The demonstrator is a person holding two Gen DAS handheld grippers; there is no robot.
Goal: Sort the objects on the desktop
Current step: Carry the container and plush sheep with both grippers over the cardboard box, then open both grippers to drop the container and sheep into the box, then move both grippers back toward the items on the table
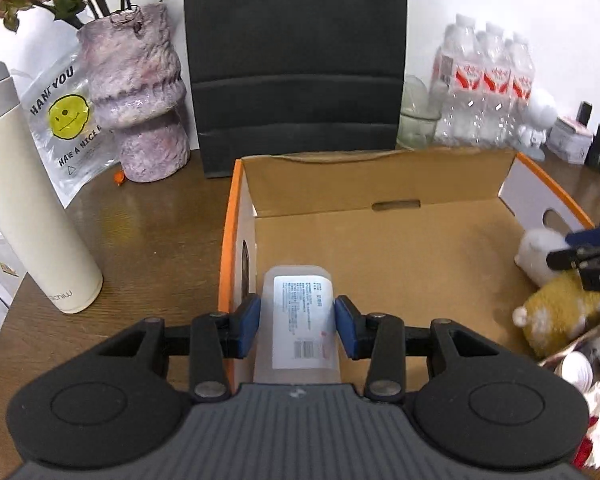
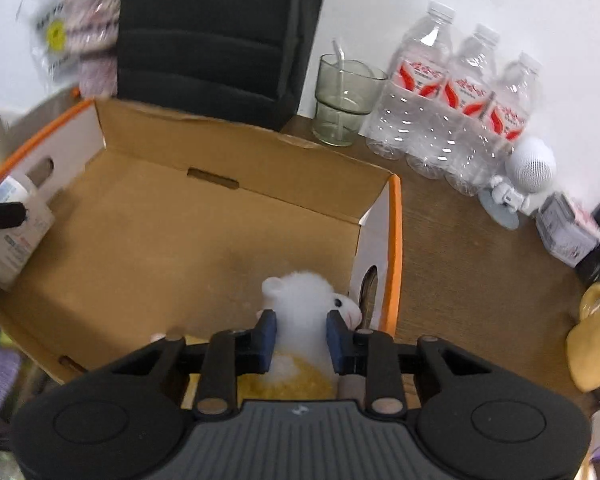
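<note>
Gripping a plastic bottle (image 1: 298, 324), the left gripper (image 1: 296, 326) holds it over the cardboard box (image 1: 380, 188) near its left wall; the right gripper (image 2: 300, 338) has its fingers clamped on a plush toy (image 2: 304, 300) at the right wall. Advise lowering both before releasing.

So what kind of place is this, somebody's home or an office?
Probably a home or office desk: a wooden tabletop crowded with a vase of dried flowers, shrink-wrapped water bottles and a black chair back behind it.
</note>
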